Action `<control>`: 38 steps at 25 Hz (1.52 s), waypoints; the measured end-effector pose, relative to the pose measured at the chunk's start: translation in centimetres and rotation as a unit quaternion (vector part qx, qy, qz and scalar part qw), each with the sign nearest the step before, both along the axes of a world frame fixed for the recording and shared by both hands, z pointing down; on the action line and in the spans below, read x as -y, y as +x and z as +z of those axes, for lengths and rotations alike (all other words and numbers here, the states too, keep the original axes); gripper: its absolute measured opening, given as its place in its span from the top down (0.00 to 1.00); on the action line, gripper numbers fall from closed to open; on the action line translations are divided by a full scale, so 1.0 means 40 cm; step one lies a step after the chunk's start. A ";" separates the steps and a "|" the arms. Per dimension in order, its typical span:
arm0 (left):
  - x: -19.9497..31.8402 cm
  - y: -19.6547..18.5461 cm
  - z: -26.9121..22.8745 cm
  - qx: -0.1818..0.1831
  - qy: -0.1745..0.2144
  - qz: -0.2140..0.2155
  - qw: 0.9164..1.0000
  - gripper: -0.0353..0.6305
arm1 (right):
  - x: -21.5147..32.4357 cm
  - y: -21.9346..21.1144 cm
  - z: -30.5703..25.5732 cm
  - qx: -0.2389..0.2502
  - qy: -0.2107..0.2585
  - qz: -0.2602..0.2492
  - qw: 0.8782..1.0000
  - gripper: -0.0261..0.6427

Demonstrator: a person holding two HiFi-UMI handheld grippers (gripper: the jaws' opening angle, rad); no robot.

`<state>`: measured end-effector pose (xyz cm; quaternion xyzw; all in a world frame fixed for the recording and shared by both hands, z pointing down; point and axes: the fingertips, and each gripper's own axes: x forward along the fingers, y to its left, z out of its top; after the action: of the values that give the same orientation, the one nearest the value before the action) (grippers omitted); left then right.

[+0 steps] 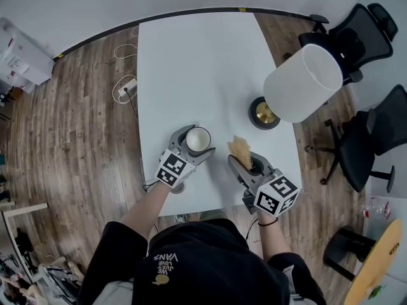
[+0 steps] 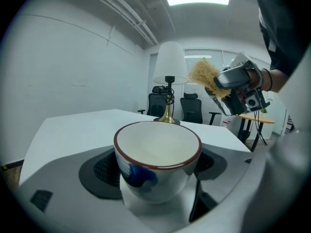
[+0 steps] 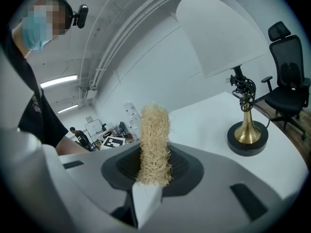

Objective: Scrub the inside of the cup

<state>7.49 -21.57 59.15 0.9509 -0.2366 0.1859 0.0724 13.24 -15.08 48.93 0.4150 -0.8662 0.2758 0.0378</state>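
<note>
A white cup (image 1: 198,139) with a dark red rim and a blue mark on its side (image 2: 158,160) is held upright over the white table (image 1: 203,62), with my left gripper (image 1: 194,149) shut on it. Its inside looks empty. To its right, my right gripper (image 1: 245,161) is shut on a tan fibrous loofah scrubber (image 1: 240,149), which sticks up out of the jaws (image 3: 154,144). The scrubber (image 2: 204,74) is apart from the cup, to its right and higher in the left gripper view.
A lamp with a white shade (image 1: 303,82) and a brass base (image 1: 264,112) stands on the table at the right. Two black office chairs (image 1: 362,138) stand beyond the right edge. A power strip and cables (image 1: 126,88) lie on the wood floor at the left.
</note>
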 end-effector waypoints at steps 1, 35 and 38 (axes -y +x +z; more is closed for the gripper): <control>-0.001 0.002 0.000 0.005 0.002 0.003 1.000 0.35 | -0.002 0.000 -0.001 -0.001 0.002 0.001 1.000 0.82; -0.239 -0.214 -0.388 -0.086 0.038 -0.014 0.995 0.66 | -0.157 -0.152 -0.167 -0.011 0.080 0.026 0.996 0.82; -0.265 -0.239 -0.398 -0.086 0.038 -0.016 0.995 0.79 | -0.184 -0.169 -0.175 -0.013 0.086 0.026 0.996 0.82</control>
<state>-2.08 -10.96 43.23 0.9616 -0.2513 0.0935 0.0592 6.47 -7.73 41.93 0.4429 -0.8750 0.1955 0.0064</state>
